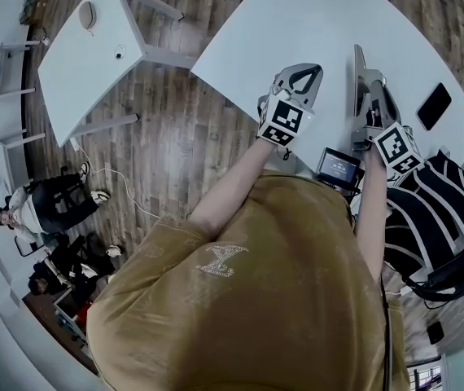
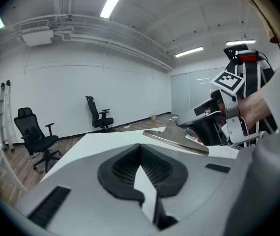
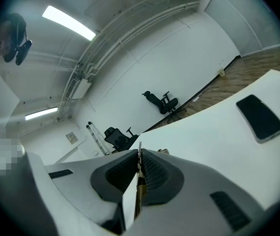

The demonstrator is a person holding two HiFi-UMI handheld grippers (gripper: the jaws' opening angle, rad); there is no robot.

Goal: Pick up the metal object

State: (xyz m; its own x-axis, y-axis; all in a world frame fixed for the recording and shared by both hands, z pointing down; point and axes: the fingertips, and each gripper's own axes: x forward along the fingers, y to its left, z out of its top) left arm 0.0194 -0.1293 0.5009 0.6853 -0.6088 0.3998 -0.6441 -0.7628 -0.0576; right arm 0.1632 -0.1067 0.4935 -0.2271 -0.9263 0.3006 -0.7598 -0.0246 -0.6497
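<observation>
The metal object (image 1: 357,76) is a thin flat blade with a raised handle part, held on edge above the white table (image 1: 297,15). My right gripper (image 1: 371,88) is shut on it. In the right gripper view its thin edge (image 3: 139,151) shows pinched between the black pads (image 3: 154,168). The left gripper view has the blade (image 2: 177,139) lying nearly level, sticking out of the right gripper (image 2: 213,127). My left gripper (image 1: 300,78) hovers just left of it, shut, with nothing between its pads (image 2: 125,166).
A black phone (image 1: 434,106) lies on the table to the right (image 3: 259,116). A small screen device (image 1: 339,166) sits at the near edge beside a black-and-white backpack (image 1: 439,218). A second white table (image 1: 85,55) stands far left. Office chairs (image 2: 37,139) stand behind.
</observation>
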